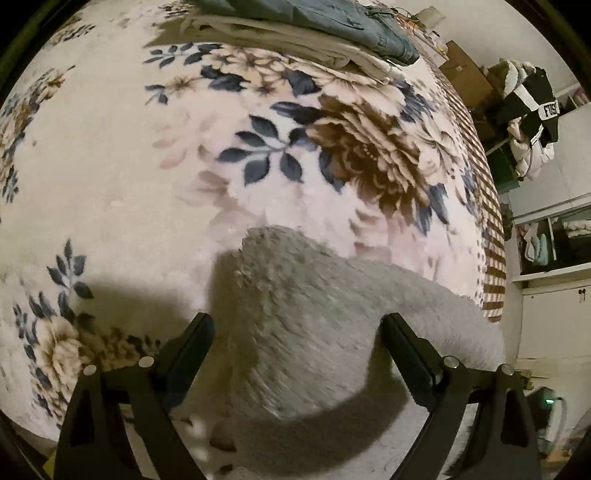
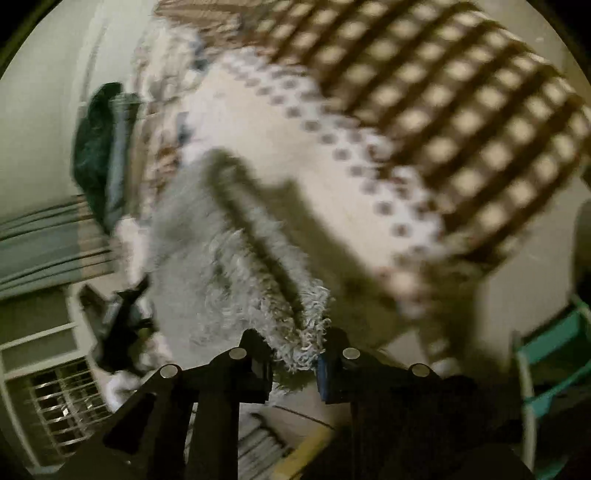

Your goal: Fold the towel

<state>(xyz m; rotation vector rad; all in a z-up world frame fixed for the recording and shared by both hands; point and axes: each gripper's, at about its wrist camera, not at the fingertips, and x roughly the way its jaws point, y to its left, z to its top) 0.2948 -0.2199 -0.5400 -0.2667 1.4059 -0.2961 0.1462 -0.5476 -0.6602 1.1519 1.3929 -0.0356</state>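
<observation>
1. The left gripper (image 1: 297, 339) has its jaws wide apart, with the grey fluffy towel (image 1: 332, 332) lying between them, not pinched.
2. The right gripper (image 2: 295, 354) has its jaws clamped on a shaggy corner of the towel (image 2: 306, 332).
3. The towel lies on a floral blanket (image 1: 184, 166) covering the bed.
4. Folded clothes (image 1: 314, 29) sit at the far end.

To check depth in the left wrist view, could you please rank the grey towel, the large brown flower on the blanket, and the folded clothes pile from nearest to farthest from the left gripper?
1. Grey towel, between the open fingers of the left gripper.
2. Large brown flower, further ahead, to the right on the blanket.
3. Folded clothes pile, at the blanket's far end.
</observation>
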